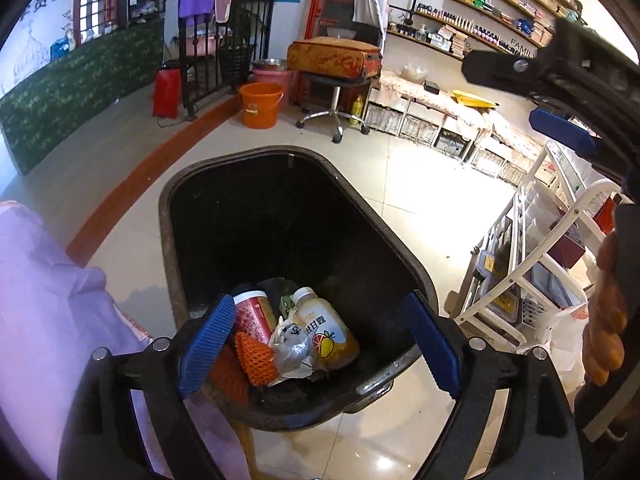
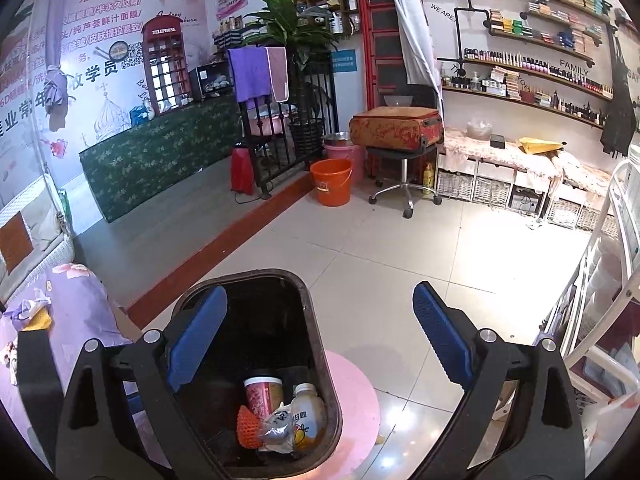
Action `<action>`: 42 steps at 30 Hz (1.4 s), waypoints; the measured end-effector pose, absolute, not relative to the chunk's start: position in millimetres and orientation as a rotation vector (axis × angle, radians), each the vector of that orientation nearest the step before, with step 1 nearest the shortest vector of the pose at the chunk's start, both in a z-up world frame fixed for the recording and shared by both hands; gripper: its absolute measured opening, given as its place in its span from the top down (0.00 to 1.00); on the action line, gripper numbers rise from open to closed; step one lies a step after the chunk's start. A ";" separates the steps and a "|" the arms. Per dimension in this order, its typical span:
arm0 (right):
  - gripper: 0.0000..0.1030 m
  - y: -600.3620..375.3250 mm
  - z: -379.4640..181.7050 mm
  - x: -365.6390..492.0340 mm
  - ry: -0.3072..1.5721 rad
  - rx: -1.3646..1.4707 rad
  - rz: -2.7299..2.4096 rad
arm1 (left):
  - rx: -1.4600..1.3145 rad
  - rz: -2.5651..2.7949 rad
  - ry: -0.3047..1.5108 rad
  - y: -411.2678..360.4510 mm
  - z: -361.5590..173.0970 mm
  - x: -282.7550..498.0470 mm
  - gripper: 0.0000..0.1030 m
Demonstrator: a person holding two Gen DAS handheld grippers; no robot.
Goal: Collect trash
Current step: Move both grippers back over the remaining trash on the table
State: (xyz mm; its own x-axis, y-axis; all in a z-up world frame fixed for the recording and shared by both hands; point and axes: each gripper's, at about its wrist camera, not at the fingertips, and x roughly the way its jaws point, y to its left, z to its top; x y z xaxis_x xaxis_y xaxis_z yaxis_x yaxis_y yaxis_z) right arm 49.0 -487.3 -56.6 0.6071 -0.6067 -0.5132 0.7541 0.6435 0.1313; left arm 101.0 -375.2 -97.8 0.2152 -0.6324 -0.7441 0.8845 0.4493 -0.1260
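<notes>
The left gripper [image 1: 320,344] hangs over the bin [image 1: 404,256], jaws spread wide, gripping nothing. The right gripper [image 2: 320,340] is just as wide and empty, its left finger over the bin's rim. Inside the bin lie a red cup [image 1: 252,312], an orange net [image 1: 254,358], a crumpled wrapper [image 1: 290,346] and a juice bottle [image 1: 328,332]. Beyond the bin stands an orange bucket [image 1: 261,104].

The room was bright. Strong light hit the shiny floor tiles [image 2: 460,248] on the right and made white glare there. The inside of the black trash bin [image 1: 280,216] stayed very dark. Both pictures were round and bent at the edges, with black corners. Things at the rim looked blurry, like the purple cloth [image 1: 48,300]. The middle looked sharp.
</notes>
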 end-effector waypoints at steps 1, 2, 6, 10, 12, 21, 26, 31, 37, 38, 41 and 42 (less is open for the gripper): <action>0.10 -487.2 -55.9 49.6 0.453 0.351 -0.808 | 0.357 -1.076 0.824 -373.7 -96.9 100.4 0.17; 0.10 -487.5 -56.0 49.9 0.455 0.351 -0.808 | 0.349 -1.066 0.818 -369.2 -95.5 100.0 0.17; 0.09 -485.8 -57.8 52.9 0.468 0.352 -0.796 | 0.347 -1.020 0.784 -352.6 -89.2 100.5 0.16; 0.09 -478.7 -61.0 61.4 0.484 0.342 -0.774 | 0.310 -0.983 0.763 -331.3 -79.6 103.8 0.14; 0.09 -473.8 -63.1 68.1 0.496 0.342 -0.752 | 0.282 -0.957 0.755 -317.1 -75.4 106.6 0.14; 0.09 -437.1 -70.9 104.5 0.547 0.312 -0.629 | 0.229 -0.842 0.731 -259.4 -64.9 114.9 0.10; 0.09 -414.7 -70.0 126.7 0.567 0.292 -0.535 | 0.206 -0.766 0.735 -228.2 -62.7 125.3 0.09; 0.09 -385.1 -72.1 154.8 0.608 0.269 -0.398 | 0.152 -0.664 0.775 -185.8 -70.4 141.6 0.08; 0.09 -339.1 -82.0 195.0 0.683 0.221 -0.224 | 0.117 -0.535 0.804 -132.6 -80.0 153.9 0.08; 0.09 -330.2 -84.1 200.7 0.694 0.212 -0.198 | 0.105 -0.514 0.811 -123.0 -81.1 156.9 0.08; 0.09 -307.3 -88.1 221.2 0.739 0.194 -0.107 | 0.084 -0.463 0.817 -98.7 -81.5 161.8 0.08; 0.09 -299.3 -88.8 227.8 0.750 0.188 -0.073 | 0.085 -0.451 0.817 -92.5 -81.0 162.8 0.07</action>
State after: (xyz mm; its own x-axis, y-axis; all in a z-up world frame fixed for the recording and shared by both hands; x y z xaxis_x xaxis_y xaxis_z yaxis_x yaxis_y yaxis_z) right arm 227.8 -299.3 -88.8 0.7298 0.0012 -0.6837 0.1332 0.9806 0.1439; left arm 162.8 -92.5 -81.0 0.5957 -0.3557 -0.7202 0.4205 0.9020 -0.0978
